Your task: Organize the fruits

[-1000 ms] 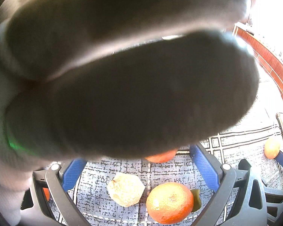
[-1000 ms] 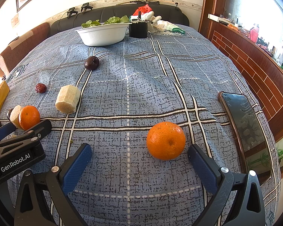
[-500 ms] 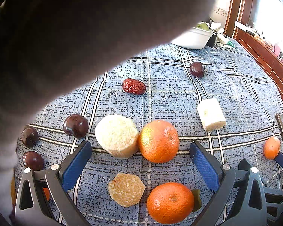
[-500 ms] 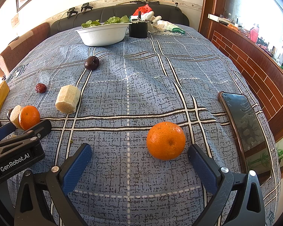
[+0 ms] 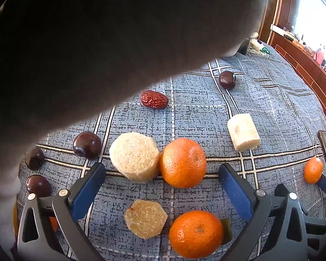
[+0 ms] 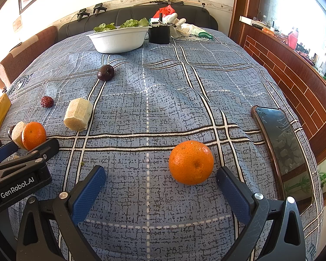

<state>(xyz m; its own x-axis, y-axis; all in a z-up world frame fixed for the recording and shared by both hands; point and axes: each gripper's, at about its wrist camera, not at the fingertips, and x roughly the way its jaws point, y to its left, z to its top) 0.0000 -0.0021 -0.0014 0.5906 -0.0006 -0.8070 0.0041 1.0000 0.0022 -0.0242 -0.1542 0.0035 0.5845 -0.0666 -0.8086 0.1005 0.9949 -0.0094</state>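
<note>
blue plaid tablecloth [image 6: 163, 108] | left tongs [image 6: 21, 152] read "GenRobot.AI"; spread apart

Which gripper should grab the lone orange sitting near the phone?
Right. The right gripper is open with that orange just ahead of its fingertips; the left gripper faces the other fruit cluster.

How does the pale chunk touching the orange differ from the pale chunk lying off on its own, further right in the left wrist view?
The chunk touching the orange stands on end, pressed against the orange; the lone chunk lies tilted on its side, touching nothing. The first looks broader and squatter, the lone one slimmer and longer. Both are pale, fibrous, peeled pieces with faceted sides on the blue cloth.
</note>
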